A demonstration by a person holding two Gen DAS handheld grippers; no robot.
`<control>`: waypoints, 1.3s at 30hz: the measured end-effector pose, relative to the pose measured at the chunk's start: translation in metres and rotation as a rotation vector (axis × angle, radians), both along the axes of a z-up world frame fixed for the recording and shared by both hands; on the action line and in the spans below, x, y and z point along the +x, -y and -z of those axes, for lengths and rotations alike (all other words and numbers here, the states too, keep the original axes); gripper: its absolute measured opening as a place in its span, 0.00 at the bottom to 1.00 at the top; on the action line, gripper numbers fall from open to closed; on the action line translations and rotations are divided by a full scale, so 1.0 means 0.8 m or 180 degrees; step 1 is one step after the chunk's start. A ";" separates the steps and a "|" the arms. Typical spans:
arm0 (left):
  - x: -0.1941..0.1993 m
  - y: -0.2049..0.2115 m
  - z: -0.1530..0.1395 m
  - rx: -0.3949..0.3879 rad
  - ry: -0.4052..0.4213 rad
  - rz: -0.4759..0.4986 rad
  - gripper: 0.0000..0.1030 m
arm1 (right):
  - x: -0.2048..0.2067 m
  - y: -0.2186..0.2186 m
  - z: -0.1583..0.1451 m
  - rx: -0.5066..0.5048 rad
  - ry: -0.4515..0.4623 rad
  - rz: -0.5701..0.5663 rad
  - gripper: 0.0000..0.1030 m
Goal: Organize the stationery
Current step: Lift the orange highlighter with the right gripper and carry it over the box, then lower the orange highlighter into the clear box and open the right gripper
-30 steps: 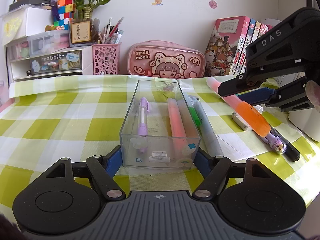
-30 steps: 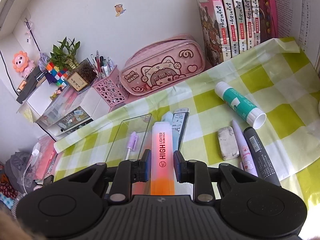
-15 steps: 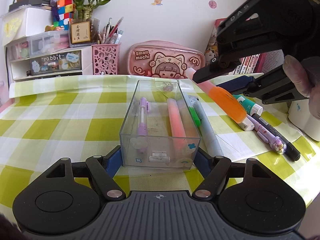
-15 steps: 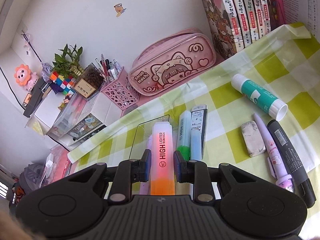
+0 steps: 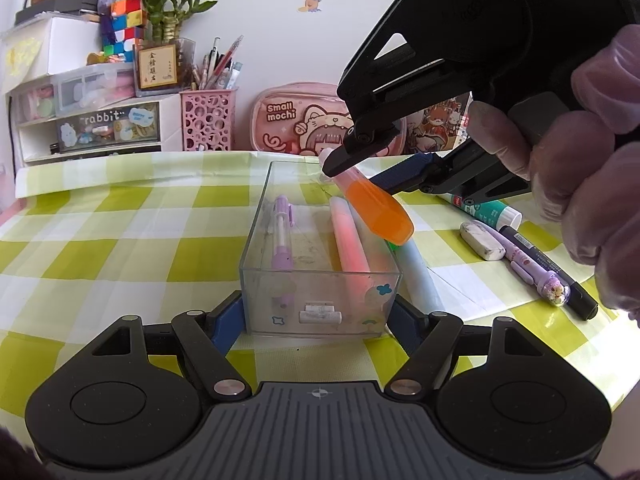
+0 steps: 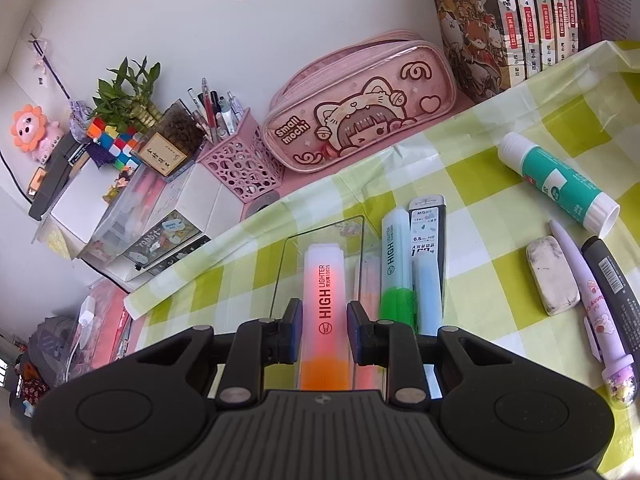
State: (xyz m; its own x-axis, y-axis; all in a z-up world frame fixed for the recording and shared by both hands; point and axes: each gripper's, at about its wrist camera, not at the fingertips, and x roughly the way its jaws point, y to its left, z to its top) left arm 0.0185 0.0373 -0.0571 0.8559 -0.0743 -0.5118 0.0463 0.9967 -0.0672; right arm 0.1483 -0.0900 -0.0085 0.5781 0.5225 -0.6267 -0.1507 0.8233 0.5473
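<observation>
the orange highlighter (image 6: 325, 300) is being pinched in the right gripper (image 5: 362, 170) and hanging over the clear box (image 5: 320, 280), whose near end the left gripper (image 5: 318, 316) is clamping. a purple pen (image 5: 282, 236) and pink highlighter (image 5: 348, 240) are sitting inside; at 3 o'clock the green highlighter (image 6: 394, 264), eraser (image 6: 552, 280) and glue stick (image 6: 560, 180) are waiting.

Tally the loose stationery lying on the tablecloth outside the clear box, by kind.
Highlighters: 2, green highlighter and blue highlighter
Lead refill case: 1
Glue stick: 1
Eraser: 1
Pens: 2, purple pen and black pen
Total: 7
</observation>
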 end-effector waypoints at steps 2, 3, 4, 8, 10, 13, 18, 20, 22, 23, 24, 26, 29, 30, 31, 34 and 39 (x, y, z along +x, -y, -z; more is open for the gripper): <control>0.001 -0.001 0.000 -0.0013 0.0006 0.0015 0.72 | 0.002 -0.004 0.000 -0.0029 -0.0002 0.0002 0.26; 0.001 -0.002 0.001 -0.0025 0.0009 0.0027 0.72 | 0.002 -0.006 0.000 -0.0050 0.0003 0.0003 0.26; 0.001 -0.003 0.001 -0.0041 0.0012 0.0032 0.72 | 0.003 -0.008 0.001 -0.0063 0.0004 0.0006 0.26; 0.002 -0.006 0.000 -0.0077 0.0019 0.0049 0.72 | 0.006 -0.016 0.002 -0.0121 0.0013 0.0011 0.26; 0.002 -0.006 0.000 -0.0085 0.0022 0.0057 0.72 | 0.006 -0.020 0.002 -0.0157 0.0027 0.0016 0.26; 0.003 -0.008 0.000 -0.0104 0.0023 0.0070 0.73 | 0.007 -0.025 0.001 -0.0191 0.0046 0.0013 0.26; 0.003 -0.010 0.000 -0.0127 0.0021 0.0081 0.73 | 0.007 -0.029 0.001 -0.0262 0.0074 0.0035 0.26; 0.003 -0.009 0.000 -0.0129 0.0020 0.0080 0.73 | 0.006 -0.029 0.000 -0.0287 0.0087 0.0050 0.26; 0.003 -0.009 0.000 -0.0128 0.0020 0.0079 0.73 | 0.006 -0.028 0.000 -0.0286 0.0080 0.0053 0.26; 0.003 -0.009 0.000 -0.0126 0.0020 0.0078 0.73 | 0.006 -0.027 0.000 -0.0281 0.0082 0.0053 0.27; 0.003 -0.010 0.000 -0.0126 0.0020 0.0080 0.73 | 0.005 -0.026 0.000 -0.0276 0.0096 0.0057 0.27; 0.003 -0.010 0.000 -0.0125 0.0021 0.0081 0.73 | 0.004 -0.024 -0.003 -0.0265 0.0121 0.0057 0.27; 0.003 -0.010 0.000 -0.0130 0.0021 0.0080 0.73 | 0.002 -0.023 -0.006 -0.0270 0.0155 0.0056 0.27; 0.003 -0.010 0.000 -0.0129 0.0021 0.0080 0.73 | 0.002 -0.023 -0.007 -0.0273 0.0164 0.0059 0.28; 0.003 -0.010 0.000 -0.0129 0.0021 0.0080 0.73 | 0.002 -0.023 -0.008 -0.0276 0.0169 0.0064 0.28; 0.003 -0.010 0.000 -0.0130 0.0021 0.0080 0.73 | 0.001 -0.021 -0.009 -0.0285 0.0179 0.0077 0.32; 0.003 -0.010 0.000 -0.0130 0.0021 0.0081 0.73 | 0.000 -0.019 -0.011 -0.0300 0.0195 0.0096 0.36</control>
State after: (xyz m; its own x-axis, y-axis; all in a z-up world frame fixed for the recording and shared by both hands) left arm 0.0206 0.0453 -0.0572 0.8568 -0.1168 -0.5022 0.0722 0.9916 -0.1075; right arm 0.1482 -0.0752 0.0003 0.6314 0.4447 -0.6352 -0.1559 0.8753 0.4578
